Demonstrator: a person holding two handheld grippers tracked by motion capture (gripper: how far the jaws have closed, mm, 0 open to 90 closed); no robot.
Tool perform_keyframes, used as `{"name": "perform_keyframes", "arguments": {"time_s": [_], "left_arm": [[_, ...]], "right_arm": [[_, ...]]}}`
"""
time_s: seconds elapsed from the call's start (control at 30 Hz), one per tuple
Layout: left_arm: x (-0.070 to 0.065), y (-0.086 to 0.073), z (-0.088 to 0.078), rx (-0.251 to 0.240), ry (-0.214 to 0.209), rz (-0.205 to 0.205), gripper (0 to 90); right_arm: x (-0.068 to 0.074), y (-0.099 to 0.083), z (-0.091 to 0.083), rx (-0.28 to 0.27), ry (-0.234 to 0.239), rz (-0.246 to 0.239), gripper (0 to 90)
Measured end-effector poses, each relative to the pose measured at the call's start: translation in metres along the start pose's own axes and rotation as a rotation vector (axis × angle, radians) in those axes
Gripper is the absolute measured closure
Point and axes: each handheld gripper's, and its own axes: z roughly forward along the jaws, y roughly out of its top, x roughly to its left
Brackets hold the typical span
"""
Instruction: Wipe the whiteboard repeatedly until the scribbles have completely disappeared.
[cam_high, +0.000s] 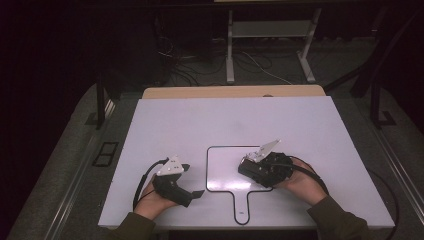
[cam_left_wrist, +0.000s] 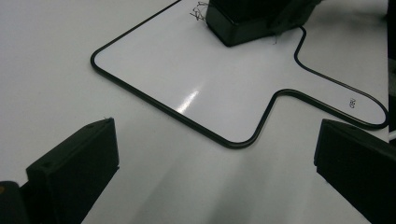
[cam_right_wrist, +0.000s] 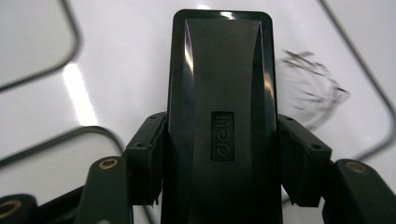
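On the white bench (cam_high: 175, 125) lies a small white paddle-shaped board with a thin black rim (cam_high: 222, 170), its handle pointing toward the person. The right tool (cam_right_wrist: 223, 154) holds a black rectangular eraser block with the mark "deli" (cam_right_wrist: 219, 93) between its two jaws, and the block sits over the board just beside a scribble of black ink (cam_right_wrist: 310, 95). The left tool (cam_left_wrist: 210, 163) rests on the bench near the left side of the board, with its jaws wide apart and nothing between them.

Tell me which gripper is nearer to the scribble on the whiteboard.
Right. The right gripper, shut on a black eraser, is beside the scribble. The left gripper waits off the whiteboard, open.
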Motion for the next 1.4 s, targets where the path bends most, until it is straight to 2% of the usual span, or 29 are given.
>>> {"name": "perform_keyframes", "arguments": {"time_s": [0.13, 0.2, 0.4, 0.5, 0.63, 0.67, 0.73, 0.87, 0.93, 1.03, 1.07, 1.17, 1.27, 1.3, 1.33, 1.4], "left_arm": [[0.0, 0.0, 0.0, 0.003, -0.002, 0.004, 0.0], [0.0, 0.0, 0.001, 0.004, -0.002, 0.005, 0.0], [0.0, 0.0, 0.001, 0.004, -0.002, 0.004, 0.0], [0.0, 0.0, 0.0, 0.004, -0.002, 0.004, 0.0], [0.0, 0.0, 0.0, 0.003, -0.001, 0.003, 0.0], [0.0, 0.0, 0.0, 0.004, -0.001, 0.003, 0.0], [0.0, 0.0, 0.0, 0.005, -0.002, 0.007, 0.0], [0.001, 0.0, 0.001, 0.004, -0.003, 0.006, 0.0], [0.0, 0.0, 0.001, 0.004, -0.003, 0.004, 0.0], [0.0, 0.0, 0.001, 0.006, -0.003, 0.006, 0.0], [0.0, 0.0, 0.001, 0.005, -0.002, 0.006, 0.0], [0.0, 0.0, 0.001, 0.005, -0.002, 0.005, 0.0], [0.0, 0.0, 0.0, 0.005, -0.002, 0.006, 0.0], [0.0, 0.0, 0.0, 0.005, -0.002, 0.006, 0.0], [0.0, 0.0, 0.0, 0.005, -0.002, 0.006, 0.0], [0.0, 0.0, 0.001, 0.006, -0.003, 0.007, 0.0]], "right_arm": [[-0.009, -0.005, -0.001, -0.001, -0.03, 0.024, 38.7], [-0.006, -0.004, -0.001, -0.001, -0.036, 0.013, 38.7], [0.01, 0.002, 0.0, 0.002, 0.025, -0.02, 38.6], [0.014, 0.004, 0.001, 0.001, 0.04, -0.039, 38.7], [0.008, 0.002, 0.0, 0.002, 0.027, -0.022, 38.6], [0.0, -0.002, -0.001, 0.005, 0.003, 0.001, 38.6], [-0.009, -0.007, -0.003, 0.003, -0.014, 0.027, 38.7], [-0.013, -0.011, -0.004, 0.002, -0.024, 0.039, 38.7], [-0.005, -0.008, -0.004, 0.008, -0.014, 0.007, 38.6], [0.003, -0.004, -0.003, 0.008, 0.013, -0.001, 38.6], [0.011, -0.001, -0.002, 0.005, 0.031, -0.029, 38.6], [0.016, 0.003, -0.001, 0.007, 0.036, -0.046, 38.6], [0.011, 0.002, -0.001, 0.008, 0.034, -0.031, 38.6], [0.004, -0.001, -0.002, 0.012, 0.003, -0.011, 38.6], [0.004, -0.001, -0.002, 0.012, 0.003, -0.011, 38.6], [-0.005, -0.006, -0.004, 0.013, -0.014, 0.013, 38.6]]}}
